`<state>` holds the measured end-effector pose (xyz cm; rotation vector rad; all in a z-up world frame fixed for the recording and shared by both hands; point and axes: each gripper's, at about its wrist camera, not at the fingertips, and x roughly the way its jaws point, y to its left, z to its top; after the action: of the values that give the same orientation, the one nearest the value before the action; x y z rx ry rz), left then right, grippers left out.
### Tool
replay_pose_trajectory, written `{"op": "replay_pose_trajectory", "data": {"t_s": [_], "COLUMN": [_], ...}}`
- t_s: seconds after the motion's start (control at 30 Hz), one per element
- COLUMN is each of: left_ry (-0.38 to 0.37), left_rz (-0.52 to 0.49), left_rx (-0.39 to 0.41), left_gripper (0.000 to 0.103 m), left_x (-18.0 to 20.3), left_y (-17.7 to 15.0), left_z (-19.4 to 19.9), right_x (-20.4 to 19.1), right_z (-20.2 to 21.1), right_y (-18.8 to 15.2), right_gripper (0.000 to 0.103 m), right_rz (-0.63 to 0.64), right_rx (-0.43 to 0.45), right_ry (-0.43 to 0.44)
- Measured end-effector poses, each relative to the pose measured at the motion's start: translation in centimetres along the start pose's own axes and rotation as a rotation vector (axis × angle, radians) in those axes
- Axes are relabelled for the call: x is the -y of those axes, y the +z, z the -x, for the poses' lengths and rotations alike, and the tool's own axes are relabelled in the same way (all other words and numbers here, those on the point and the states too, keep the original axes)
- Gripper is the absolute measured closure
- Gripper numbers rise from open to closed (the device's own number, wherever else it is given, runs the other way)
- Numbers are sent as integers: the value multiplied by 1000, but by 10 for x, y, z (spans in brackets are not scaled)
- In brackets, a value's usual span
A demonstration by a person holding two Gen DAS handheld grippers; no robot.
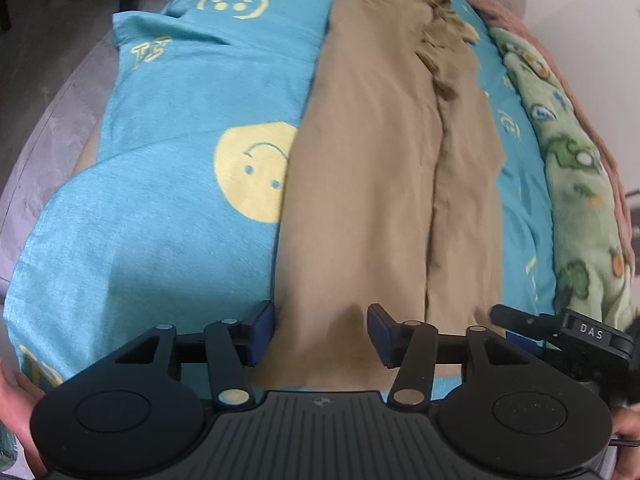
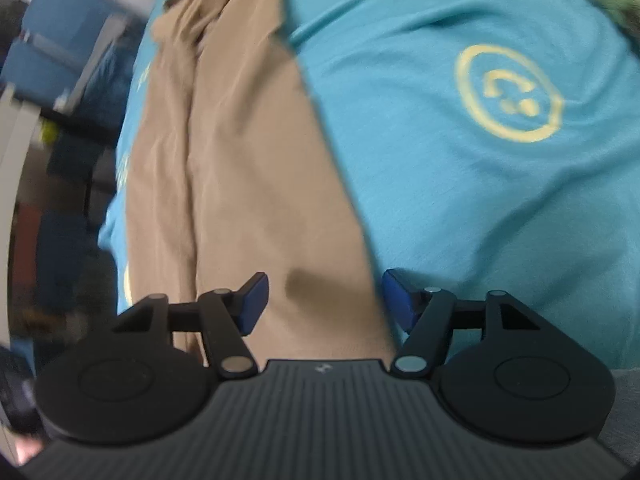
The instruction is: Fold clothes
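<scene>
Turquoise bedspread (image 1: 168, 240) with yellow smiley faces lies ahead of both claws, and on it the tan garment (image 1: 360, 184) stretches lengthwise away from them. Left claw (image 1: 321, 334) and right claw (image 2: 323, 300) each stand wide open over its near hem, holding nothing. Next, I judge: close on the hem corners. "DAS" reads on the right claw's body.
</scene>
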<state>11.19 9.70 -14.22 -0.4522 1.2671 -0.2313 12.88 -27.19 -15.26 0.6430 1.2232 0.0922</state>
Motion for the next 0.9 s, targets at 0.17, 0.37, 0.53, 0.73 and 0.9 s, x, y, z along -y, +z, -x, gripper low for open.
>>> {"op": "replay_pose_trajectory", "data": {"t_s": [0.17,0.37,0.53,0.73,0.9], "left_ry": [-18,3,9,39,42], "left_rz": [4,0,-17,-24,19], "left_rx": [-24,-46,-51,-48,-42], "left_gripper": [66,51,49,65,93], "left_x": [-2,0,2,4,-3], "left_y": [-4,-2,-2,-4,-4], "left_z": [1,-4,-5,-4,-2], "right_x": [0,6,5,-11,-25], "right_z": [0,4,4,-2,-3], "right_y": [-4,-7,-8,-13,-20], "right_gripper": [37,63,62,58,56], "right_rz": [6,-6,-1,105,218], "right_rx": [-34,-42,-39,-58,-63], "right_ry": [47,59,55,-22,-78]}}
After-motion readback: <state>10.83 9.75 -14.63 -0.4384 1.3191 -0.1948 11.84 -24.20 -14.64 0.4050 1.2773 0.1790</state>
